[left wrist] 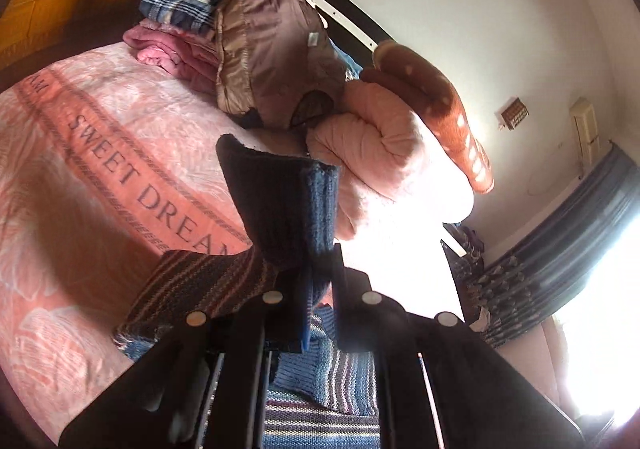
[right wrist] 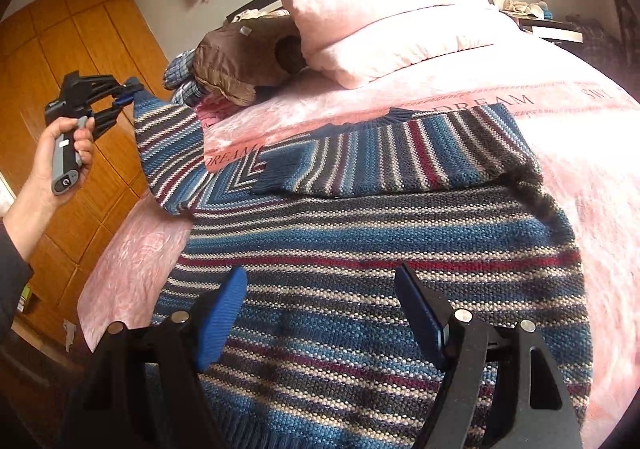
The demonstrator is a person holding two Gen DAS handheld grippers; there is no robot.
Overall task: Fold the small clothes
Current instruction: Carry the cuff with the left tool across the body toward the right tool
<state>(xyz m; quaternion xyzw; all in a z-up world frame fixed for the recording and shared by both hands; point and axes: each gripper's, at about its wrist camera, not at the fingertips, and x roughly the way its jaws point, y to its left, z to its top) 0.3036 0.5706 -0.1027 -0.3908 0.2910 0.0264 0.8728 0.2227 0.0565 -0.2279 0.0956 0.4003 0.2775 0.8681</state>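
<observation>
Right now my left gripper [right wrist: 128, 91] is clamped on the striped sweater's [right wrist: 360, 249] sleeve cuff [left wrist: 288, 201], lifted off the bed [right wrist: 320, 117] where the body lies flat. Next, I'd judge, that sleeve goes across the chest; my right gripper [right wrist: 320, 313] hovers, jaws apart, over the hem.

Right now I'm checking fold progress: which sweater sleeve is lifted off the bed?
The sleeve pinched in the left claw is raised; the other sleeve lies folded across the sweater.
</observation>
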